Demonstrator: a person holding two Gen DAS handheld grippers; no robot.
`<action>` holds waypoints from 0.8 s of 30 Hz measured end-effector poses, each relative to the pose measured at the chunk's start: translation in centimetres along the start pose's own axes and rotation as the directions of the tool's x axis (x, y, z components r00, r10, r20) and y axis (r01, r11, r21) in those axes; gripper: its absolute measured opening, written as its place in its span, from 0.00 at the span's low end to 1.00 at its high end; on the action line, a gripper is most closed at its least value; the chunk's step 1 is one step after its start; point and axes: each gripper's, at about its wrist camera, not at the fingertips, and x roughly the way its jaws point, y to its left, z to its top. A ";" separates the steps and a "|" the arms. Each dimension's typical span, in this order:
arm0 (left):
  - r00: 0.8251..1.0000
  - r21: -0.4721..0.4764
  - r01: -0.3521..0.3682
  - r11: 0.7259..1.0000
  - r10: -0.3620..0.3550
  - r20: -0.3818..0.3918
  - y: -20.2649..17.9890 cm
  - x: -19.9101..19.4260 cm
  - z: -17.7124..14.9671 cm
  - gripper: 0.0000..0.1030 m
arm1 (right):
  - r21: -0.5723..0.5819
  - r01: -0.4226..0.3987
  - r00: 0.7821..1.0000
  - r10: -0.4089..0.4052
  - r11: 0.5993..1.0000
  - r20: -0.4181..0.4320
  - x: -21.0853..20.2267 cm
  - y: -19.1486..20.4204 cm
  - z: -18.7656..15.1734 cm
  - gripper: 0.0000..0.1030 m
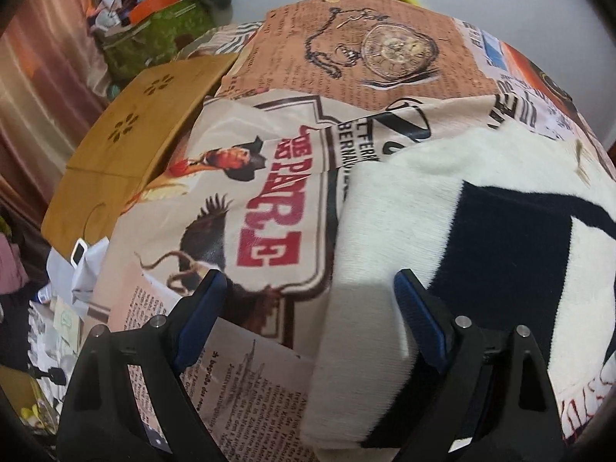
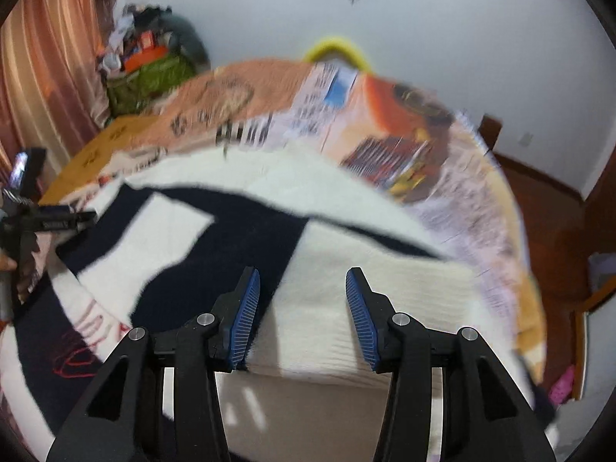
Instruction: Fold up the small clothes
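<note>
My left gripper [image 1: 312, 315] hangs over the near left edge of the white-and-black fleece garment [image 1: 442, 208], its jaws spread wide and pressing on nothing; the folded white edge of the cloth runs up between my blue pads [image 1: 419, 315], and the left finger stands over the printed bedcover [image 1: 269, 177] rather than over the fleece. My right gripper [image 2: 302, 315] is above the same garment [image 2: 308, 208], farther along its near edge, where the white ribbed band of it lies below and between the pads [image 2: 246, 312]. Those jaws stand partly apart and I see no cloth pinched between them — the fabric lies flat under them. The garment is spread on the bedcover [image 2: 442, 146], which is printed like old newspapers and posters, with a pocket-watch picture at the far end in the left wrist view. Broad black bands cross the white pile, and some red stitching [image 2: 77, 350] shows near the left rim of the right wrist view. At that view's left edge I can see my other gripper [image 2: 50, 219] from the side, over the cloth's far corner. A yellowish wooden board [image 1: 127, 131] with flower cut-outs lies beside the bedcover on the left — beyond it a heap of clutter [image 1: 161, 19] sits by a pinkish curtain [image 1: 42, 69].
</note>
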 end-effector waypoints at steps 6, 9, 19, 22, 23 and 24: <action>0.998 0.022 -0.057 0.998 0.057 0.023 -0.2 -0.1 0.1 0.87 | 0.137 0.005 1.000 -0.006 0.991 0.008 0.1 -3.1 -1.3 0.34; 0.998 0.003 -0.058 0.998 0.058 0.013 0.0 -0.1 0.1 0.87 | 0.125 0.042 0.999 -0.042 0.991 0.000 -0.6 -3.5 -2.1 0.31; 1.000 0.077 0.020 0.997 -0.021 0.006 -0.7 -5.0 -1.5 0.86 | 0.189 0.053 0.997 -0.062 0.981 0.040 -7.4 -4.8 -5.0 0.37; 0.997 0.116 0.055 0.992 -0.060 0.045 -1.7 -8.0 -2.1 0.86 | 0.217 0.049 0.995 -0.068 0.975 0.079 -10.5 -5.7 -6.1 0.44; 0.995 0.119 0.079 0.990 -0.086 0.055 -2.0 -8.9 -2.3 0.86 | 0.231 0.052 0.993 -0.076 0.972 0.095 -11.9 -6.1 -6.7 0.48; 0.990 0.116 0.118 0.986 -0.126 0.065 -2.4 -10.2 -2.5 0.86 | 0.244 0.052 0.990 -0.081 0.968 0.114 -13.0 -6.6 -7.1 0.50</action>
